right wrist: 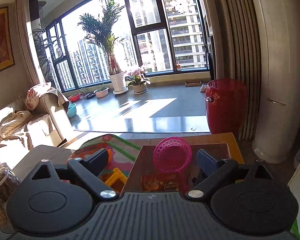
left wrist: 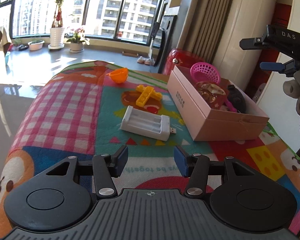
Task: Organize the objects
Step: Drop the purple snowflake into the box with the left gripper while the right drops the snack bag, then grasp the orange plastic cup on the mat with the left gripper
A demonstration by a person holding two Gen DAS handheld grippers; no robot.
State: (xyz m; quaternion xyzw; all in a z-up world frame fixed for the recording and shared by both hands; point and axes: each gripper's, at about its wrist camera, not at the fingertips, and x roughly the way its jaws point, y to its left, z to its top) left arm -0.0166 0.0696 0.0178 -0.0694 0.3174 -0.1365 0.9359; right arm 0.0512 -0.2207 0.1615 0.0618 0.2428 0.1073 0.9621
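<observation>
A: Left wrist view first. Left tool point(left wrist: 151, 158) partly spread, nothing between the pads, hanging over the patterned mat point(left wrist: 74, 100) on the desk.

B: What's ahead of it?

A: White battery charger point(left wrist: 145, 125) just ahead of the fingertips, flat on the mat. Yellow brick piece point(left wrist: 147, 95) beyond that, orange bowl point(left wrist: 118, 75) farther out, tipped on its side. Pink box point(left wrist: 216, 118) ahead and to the right.

B: Box contents?

A: Pink mesh basket point(left wrist: 205, 73) at the far end, a glossy amber item and something dark nearer. Can't identify either. Right tool point(left wrist: 258, 54) up at the right, above the box, pads apart, a gloved hand point(left wrist: 299, 96) behind it.

B: Right wrist view?

A: Right tool point(right wrist: 152, 160) spread wide, nothing gripped. Pink mesh basket point(right wrist: 172, 156) sits below and between the fingers, standing on edge in the box point(right wrist: 136, 172). Yellow brick piece point(right wrist: 117, 177) under the left finger, on the mat point(right wrist: 122, 146).
</observation>
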